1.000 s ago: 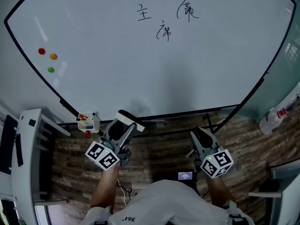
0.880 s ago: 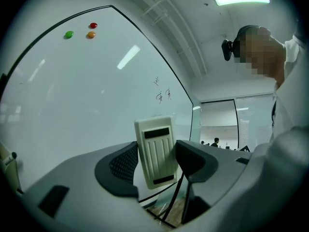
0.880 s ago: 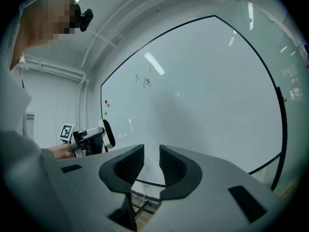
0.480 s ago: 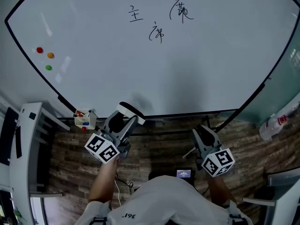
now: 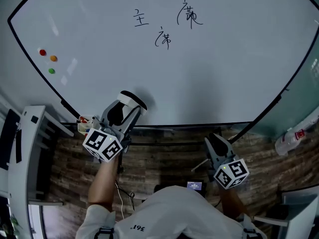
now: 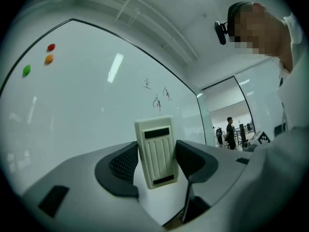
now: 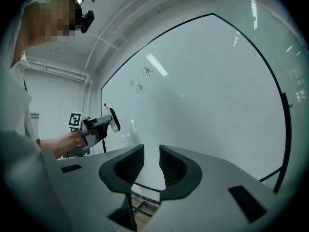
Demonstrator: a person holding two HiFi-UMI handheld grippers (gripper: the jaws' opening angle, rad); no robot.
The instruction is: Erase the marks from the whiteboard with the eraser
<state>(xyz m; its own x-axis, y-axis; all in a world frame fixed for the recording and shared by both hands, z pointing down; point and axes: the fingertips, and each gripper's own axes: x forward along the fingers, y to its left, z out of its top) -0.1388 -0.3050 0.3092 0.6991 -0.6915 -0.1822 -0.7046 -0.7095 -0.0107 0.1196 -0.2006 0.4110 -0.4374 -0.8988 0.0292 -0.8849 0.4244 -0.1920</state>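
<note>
Overhead, the left gripper (image 5: 125, 109) is held up on an outstretched forearm, its eraser (image 5: 132, 99) near the whiteboard's (image 5: 209, 73) lower edge, well below the written marks (image 5: 164, 24). The right gripper (image 5: 215, 144) hangs low beneath the board. Left gripper view: jaws clamp the upright eraser. Right gripper view: jaws narrowly apart, empty, facing the board.

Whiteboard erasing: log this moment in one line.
left gripper: shut on cream plastic eraser | right gripper: open, empty | black handwritten marks: unerased on white whiteboard
</note>
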